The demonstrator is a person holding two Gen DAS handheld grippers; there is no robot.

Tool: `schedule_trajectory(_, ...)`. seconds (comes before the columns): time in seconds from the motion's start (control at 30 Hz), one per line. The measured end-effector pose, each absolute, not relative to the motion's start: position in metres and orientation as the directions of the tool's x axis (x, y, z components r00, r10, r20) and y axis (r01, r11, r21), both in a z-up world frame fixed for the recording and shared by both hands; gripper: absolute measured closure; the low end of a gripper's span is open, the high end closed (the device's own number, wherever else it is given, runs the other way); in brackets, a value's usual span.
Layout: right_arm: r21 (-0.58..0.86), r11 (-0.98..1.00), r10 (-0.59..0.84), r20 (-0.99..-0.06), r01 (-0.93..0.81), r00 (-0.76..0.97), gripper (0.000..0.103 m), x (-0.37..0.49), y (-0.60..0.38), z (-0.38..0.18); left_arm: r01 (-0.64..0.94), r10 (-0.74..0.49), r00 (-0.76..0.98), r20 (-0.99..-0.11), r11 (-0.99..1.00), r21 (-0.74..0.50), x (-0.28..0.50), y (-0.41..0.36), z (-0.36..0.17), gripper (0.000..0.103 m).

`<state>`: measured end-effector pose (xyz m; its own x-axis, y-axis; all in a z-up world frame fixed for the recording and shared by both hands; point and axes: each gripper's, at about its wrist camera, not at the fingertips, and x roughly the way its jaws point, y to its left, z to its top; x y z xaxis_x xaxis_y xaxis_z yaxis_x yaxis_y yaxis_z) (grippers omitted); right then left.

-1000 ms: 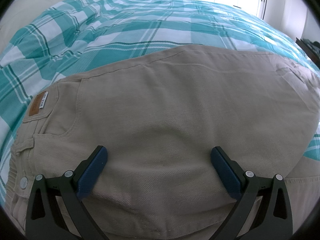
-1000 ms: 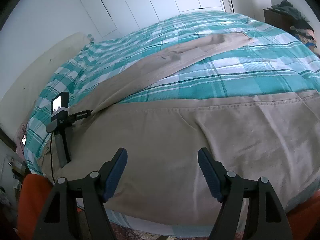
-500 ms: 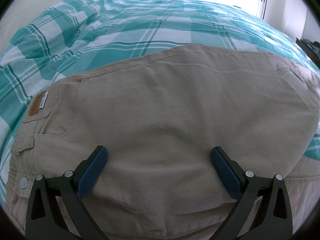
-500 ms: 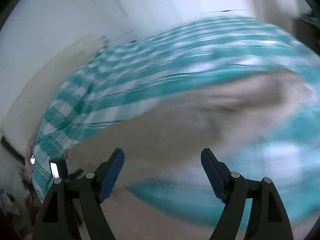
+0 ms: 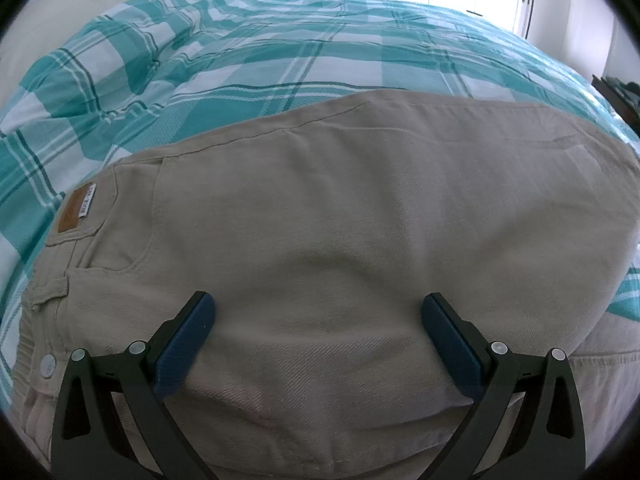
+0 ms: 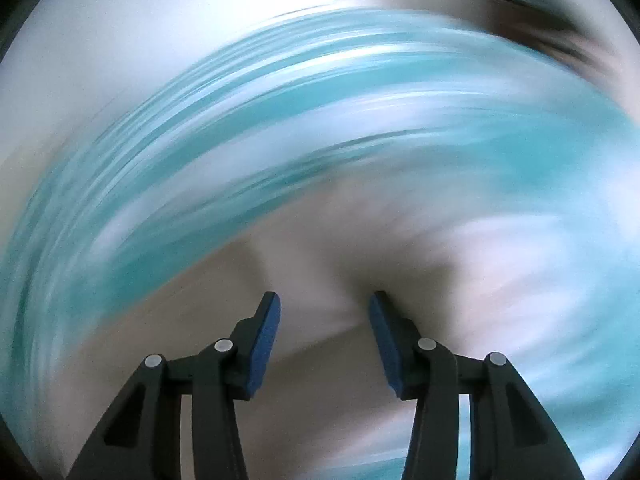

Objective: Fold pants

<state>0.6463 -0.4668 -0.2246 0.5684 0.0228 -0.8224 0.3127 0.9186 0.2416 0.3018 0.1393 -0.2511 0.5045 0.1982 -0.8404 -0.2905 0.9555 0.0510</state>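
Note:
Beige pants (image 5: 340,200) lie flat on the bed, waistband to the left with a brown leather label (image 5: 74,214) and a button. My left gripper (image 5: 318,304) hovers just over the seat of the pants, jaws wide open, nothing between them. The right wrist view is heavily smeared by motion. In it, my right gripper (image 6: 325,298) has its jaws partway apart and closing, over a blurred beige stretch of the pants (image 6: 320,248). I see a gap between its pads; whether cloth lies in it cannot be told.
A teal and white checked bedspread (image 5: 240,52) covers the bed beyond the pants and shows as teal streaks (image 6: 200,140) in the right wrist view. White wardrobe doors stand at the back. A cream headboard or wall runs along the left.
The right wrist view has swung across the bed and blurred, and the right jaws have narrowed. The left gripper and the pants under it have not moved.

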Motion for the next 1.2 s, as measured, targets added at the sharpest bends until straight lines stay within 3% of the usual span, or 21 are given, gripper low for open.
schedule_trajectory(0.03,0.227,0.880,-0.053,-0.826,0.418,0.561,0.041,0.639,-0.497,-0.218,-0.290,0.199,0.504,-0.840,0.956,0.051,0.302,0.139,-0.251,0.000)
schedule_trajectory(0.1,0.221,0.905,-0.049,-0.796,0.364,0.604,0.041,0.632,-0.507,-0.196,-0.290,0.198,0.504,-0.840,0.956,0.051,0.302,0.139,-0.251,0.000)
schedule_trajectory(0.17,0.181,0.974,0.065,-0.797,0.134,0.600,0.040,0.627,-0.458,-0.186,-0.291,0.198,0.504,-0.840,0.955,0.051,0.302,0.139,-0.251,0.000)
schedule_trajectory(0.27,0.344,0.905,0.423,-0.789,-0.250,0.445,0.036,0.604,-0.348,-0.199,-0.291,0.198,0.505,-0.840,0.955,0.051,0.302,0.139,-0.251,0.000)
schedule_trajectory(0.37,0.422,0.822,0.548,-0.769,-0.383,0.329,0.036,0.587,-0.289,-0.219,-0.291,0.199,0.504,-0.840,0.955,0.051,0.302,0.139,-0.251,0.000)
schedule_trajectory(0.5,0.386,0.896,0.445,-0.784,-0.221,0.432,0.038,0.599,-0.343,-0.235,-0.292,0.199,0.505,-0.840,0.955,0.051,0.302,0.139,-0.251,0.000)
schedule_trajectory(0.57,0.368,0.930,0.320,-0.797,-0.009,0.511,0.038,0.595,-0.417,-0.233,-0.293,0.202,0.503,-0.840,0.955,0.054,0.302,0.139,-0.252,0.000)
schedule_trajectory(0.6,0.358,0.928,0.255,-0.812,0.103,0.525,0.025,0.589,-0.455,-0.231,-0.293,0.203,0.504,-0.840,0.954,0.055,0.302,0.139,-0.252,0.000)
schedule_trajectory(0.63,0.302,0.932,0.164,-0.845,0.200,0.510,0.020,0.586,-0.485,-0.229,-0.294,0.202,0.504,-0.840,0.954,0.053,0.302,0.139,-0.252,0.000)
schedule_trajectory(0.73,0.142,0.956,0.001,-0.875,0.255,0.484,0.019,0.547,-0.534,-0.207,-0.294,0.203,0.504,-0.839,0.954,0.055,0.302,0.139,-0.252,0.000)
schedule_trajectory(0.83,0.195,0.977,0.129,-0.856,0.081,0.500,0.019,0.492,-0.518,-0.181,-0.294,0.201,0.504,-0.840,0.954,0.052,0.302,0.140,-0.252,0.000)
schedule_trajectory(1.0,0.530,0.811,0.584,-0.729,-0.246,0.356,0.018,0.346,-0.383,-0.176,-0.301,0.215,0.490,-0.845,0.951,0.068,0.305,0.140,-0.253,0.000)
schedule_trajectory(1.1,0.647,0.705,0.707,-0.674,-0.291,0.214,0.018,0.291,-0.326,-0.203,-0.285,0.178,0.456,-0.872,0.957,0.046,0.300,0.139,-0.238,0.002)
schedule_trajectory(1.2,0.640,0.735,0.677,-0.707,-0.224,0.204,0.025,0.271,-0.338,-0.221,-0.221,0.065,0.486,-0.871,0.974,-0.050,0.273,0.131,-0.207,0.001)
